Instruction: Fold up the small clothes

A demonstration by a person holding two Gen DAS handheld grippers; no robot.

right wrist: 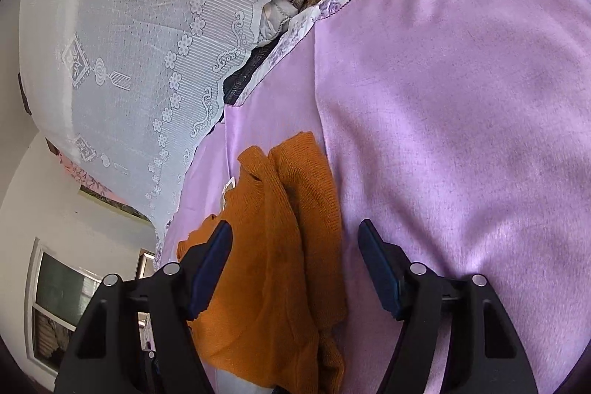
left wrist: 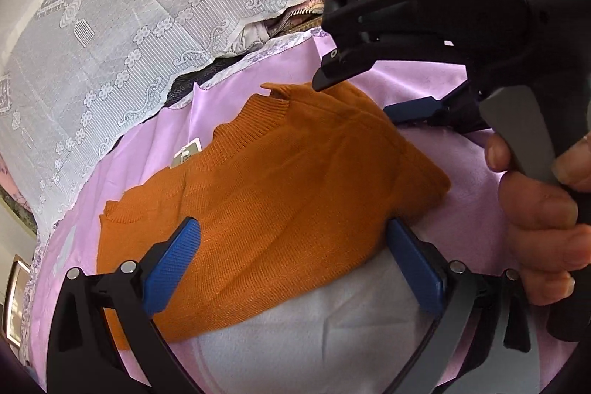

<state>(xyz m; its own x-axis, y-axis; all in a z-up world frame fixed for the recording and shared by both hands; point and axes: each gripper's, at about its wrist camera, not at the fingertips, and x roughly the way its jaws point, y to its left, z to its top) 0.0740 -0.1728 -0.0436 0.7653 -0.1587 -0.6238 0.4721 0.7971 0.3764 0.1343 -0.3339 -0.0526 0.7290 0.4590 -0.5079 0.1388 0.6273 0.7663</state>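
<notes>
The ribbed knit sweater (left wrist: 280, 180) was burnt orange, with a small white label (left wrist: 186, 154) at its neck. Beneath it the smooth bed sheet (right wrist: 461, 106) was plain lilac, edged by a white border printed with purple flowers (right wrist: 332, 4). A pale grey-white cloth (left wrist: 314, 331) showed under the sweater's hem. The draped lace curtain (left wrist: 122, 24) was white, worked with flower chains, scrolls and fine stripes. Both grippers' pads (left wrist: 171, 266) were ridged blue on black frames.
</notes>
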